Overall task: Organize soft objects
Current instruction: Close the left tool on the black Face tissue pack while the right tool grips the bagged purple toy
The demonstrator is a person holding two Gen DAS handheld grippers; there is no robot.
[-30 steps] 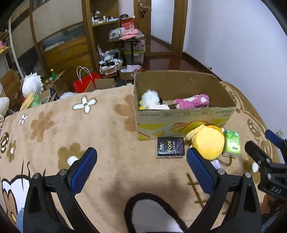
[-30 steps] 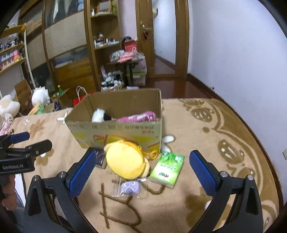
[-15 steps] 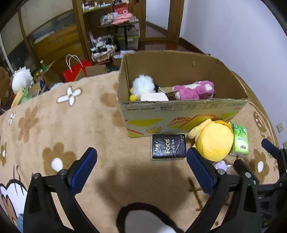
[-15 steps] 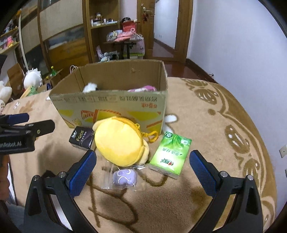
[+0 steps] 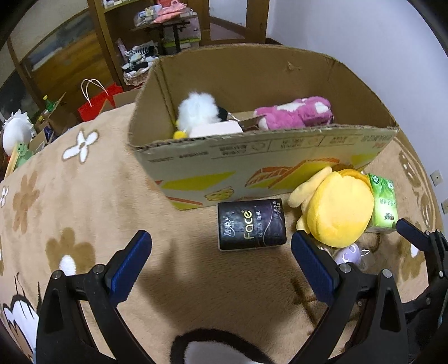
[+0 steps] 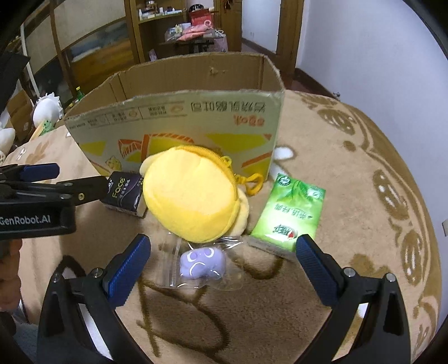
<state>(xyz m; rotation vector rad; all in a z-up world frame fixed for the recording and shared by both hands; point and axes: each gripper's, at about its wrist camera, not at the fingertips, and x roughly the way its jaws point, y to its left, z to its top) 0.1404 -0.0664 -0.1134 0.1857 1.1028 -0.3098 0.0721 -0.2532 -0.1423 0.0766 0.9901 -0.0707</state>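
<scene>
I held my left gripper [image 5: 218, 263] spread wide and empty just short of the black tissue pack [image 5: 251, 224], which lay against the front of the cardboard box [image 5: 268, 156]. To its right, my right gripper [image 6: 222, 264], equally agape, bracketed the bagged purple toy [image 6: 202, 262] below the yellow plush [image 6: 193, 197]. I judged the pick-up step at hand: lower, close, then lift into the box.

Fuzzy plush yellow toy [image 6: 193, 196] – matt corrugated cardboard box [image 6: 179, 123], glossy plastic green tissue pack [image 6: 289, 212].

Red paper bag [image 5: 96, 100] with white handles upper left, wooden shelving [image 6: 156, 25] along the top, cluttered small table [image 6: 196, 30] top centre, white wall [image 6: 378, 50] upper right.
</scene>
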